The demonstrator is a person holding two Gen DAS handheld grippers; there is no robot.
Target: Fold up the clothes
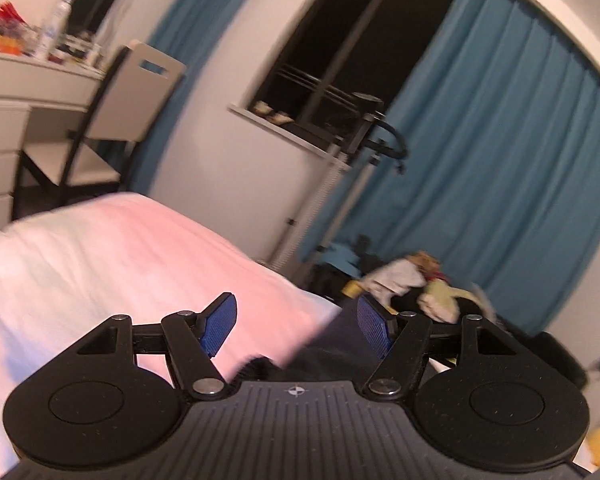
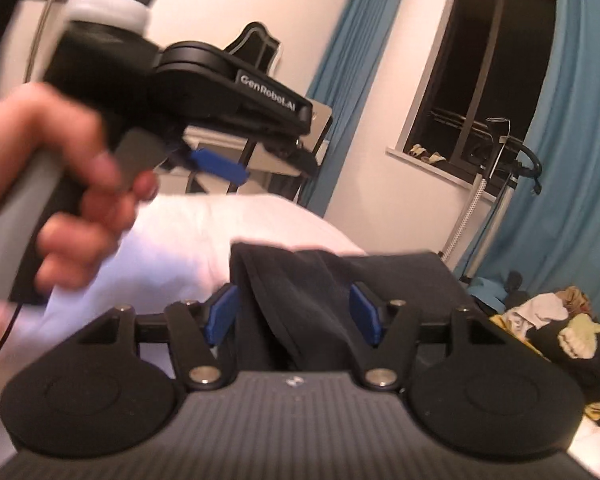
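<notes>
Right wrist view: right gripper (image 2: 294, 314) spread around dark garment (image 2: 300, 300); left gripper (image 2: 220, 166), hand-held, upper left, spread unclear. Left wrist view: left gripper (image 1: 298, 326) released over white bed (image 1: 100, 260).

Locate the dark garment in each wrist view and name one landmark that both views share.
Left wrist view: the dark garment lies low, right of centre, between the open fingers of the left gripper, at the edge of the white bed.
Right wrist view: it is bunched at bottom centre between the open fingers of the right gripper.
Shared landmark: the dark window between teal curtains.
</notes>
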